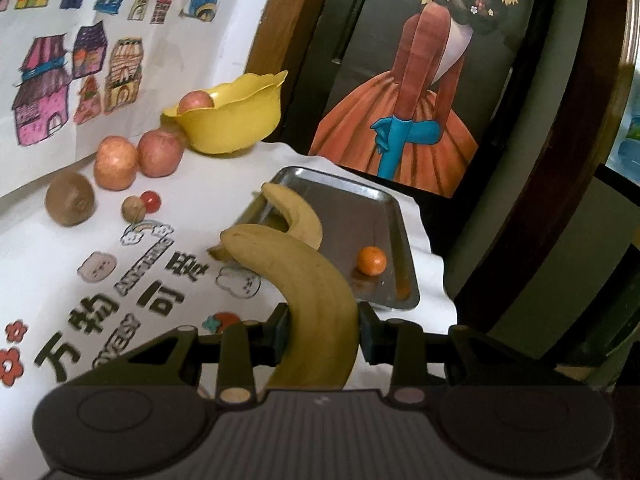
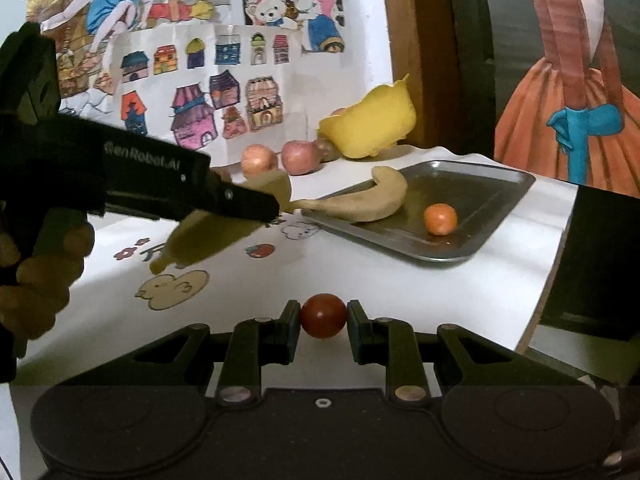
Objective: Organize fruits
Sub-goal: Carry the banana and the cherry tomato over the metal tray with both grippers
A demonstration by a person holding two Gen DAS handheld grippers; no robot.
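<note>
Left gripper (image 1: 323, 334): fingers closed on a banana (image 1: 304, 280), gripped across its lower half; the fruit curves up and forward above the printed white tablecloth (image 1: 60, 264). Right gripper (image 2: 323, 318): fingers set narrow, clamped on a cherry tomato (image 2: 323, 316), one pad on each side, above the near part of the cloth.

Beyond both grippers lies a metal tray (image 1: 404, 240). A second banana (image 1: 298, 216) rests across its left rim, part on the tray and part over the cloth. A small orange (image 1: 371, 260) sits on the tray floor, apart from that banana.

To the left on the cloth: a kiwi (image 1: 70, 204), then a small brown round fruit (image 1: 133, 208) touching another cherry tomato (image 1: 151, 200). Behind these stand two apples (image 1: 136, 158) side by side. Farthest back, against the wall drawings, a yellow bowl (image 1: 236, 120) holds a third apple (image 1: 195, 102).

In the right wrist view, a person's hand (image 2: 36, 280) holds the left gripper's handle.
</note>
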